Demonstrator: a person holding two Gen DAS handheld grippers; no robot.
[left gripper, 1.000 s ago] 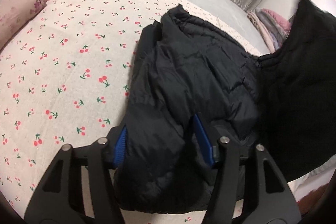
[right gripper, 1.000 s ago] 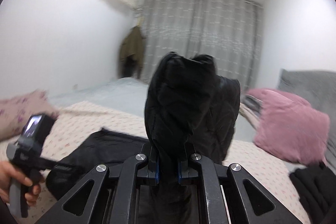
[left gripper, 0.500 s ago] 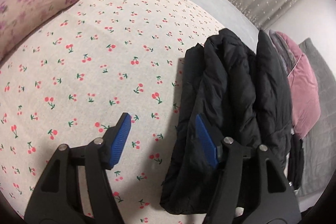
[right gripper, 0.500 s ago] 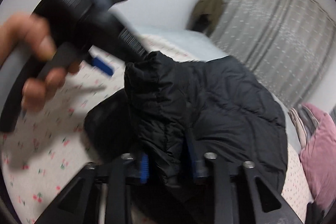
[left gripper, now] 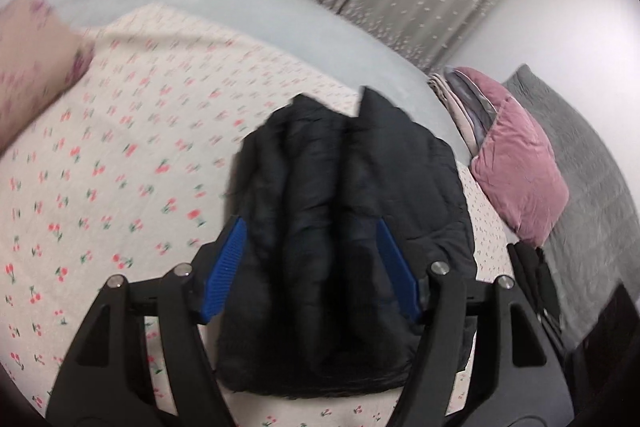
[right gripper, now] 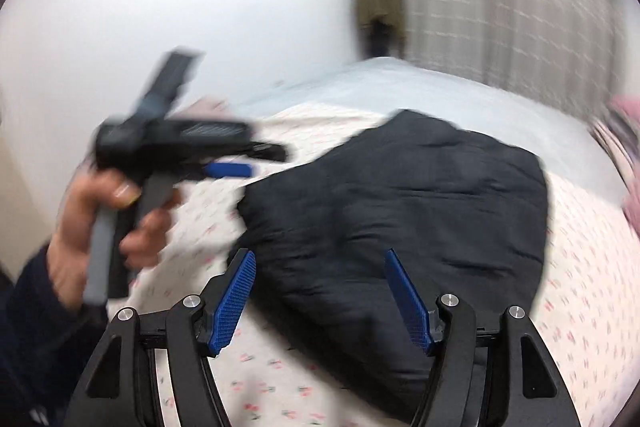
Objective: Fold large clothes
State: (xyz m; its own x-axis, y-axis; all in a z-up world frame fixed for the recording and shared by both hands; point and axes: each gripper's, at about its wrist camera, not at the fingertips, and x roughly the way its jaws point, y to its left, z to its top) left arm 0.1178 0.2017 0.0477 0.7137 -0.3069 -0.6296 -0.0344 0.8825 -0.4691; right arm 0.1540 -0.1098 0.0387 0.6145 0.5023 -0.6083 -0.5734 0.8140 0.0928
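Note:
A black puffer jacket (left gripper: 348, 227) lies folded in a bundle on the cherry-print bedsheet (left gripper: 120, 163); it also shows in the right wrist view (right gripper: 400, 219). My left gripper (left gripper: 312, 255) is open, its blue pads wide apart on either side of the jacket's near end. My right gripper (right gripper: 320, 287) is open and empty just above the jacket's near edge. In the right wrist view the left gripper (right gripper: 232, 169) is held in a hand at the left, raised beside the jacket.
A pink pillow (left gripper: 516, 167) and stacked folded fabrics (left gripper: 460, 99) lie at the right of the bed, beside a grey blanket (left gripper: 592, 187). A floral pillow (left gripper: 32, 67) lies at the left. Dark clothing (left gripper: 532, 275) lies at the right edge. Curtains hang behind.
My right gripper has opened and let go of the jacket, which now lies folded on the bed. My left gripper has swung right, over the jacket, still open.

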